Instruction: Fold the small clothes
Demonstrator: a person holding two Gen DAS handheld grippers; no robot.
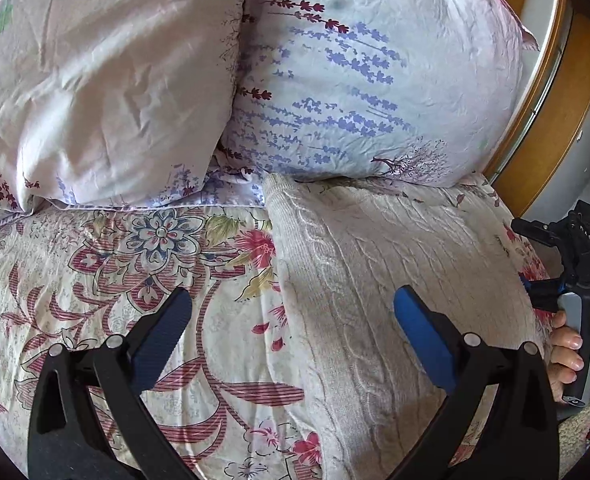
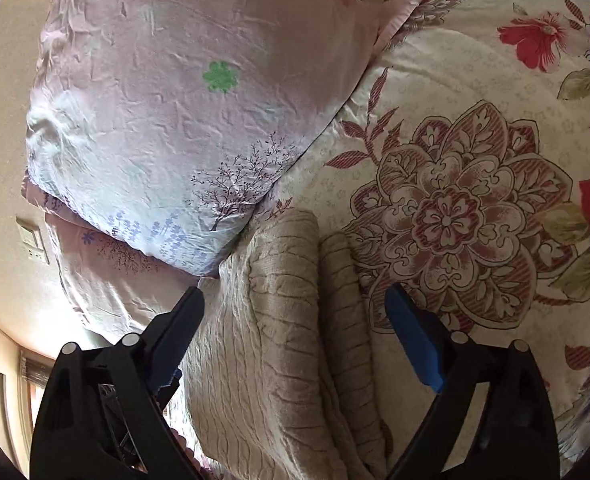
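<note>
A beige cable-knit sweater (image 1: 395, 280) lies flat on the floral bedspread (image 1: 115, 280), its top edge against the pillows. My left gripper (image 1: 293, 304) is open and empty, hovering above the sweater's left edge. In the right wrist view the sweater (image 2: 279, 320) lies with a ribbed sleeve (image 2: 345, 300) folded along its right side. My right gripper (image 2: 295, 304) is open and empty just above it. The right gripper (image 1: 575, 256) also shows at the right edge of the left wrist view, held by a hand.
Two lavender-print pillows (image 1: 355, 72) (image 1: 95, 80) lie behind the sweater. A wooden headboard (image 1: 555, 120) stands at the right. In the right wrist view a pillow (image 2: 183, 120) sits left of the bedspread (image 2: 475, 160), with a wall switch (image 2: 33, 246) beyond.
</note>
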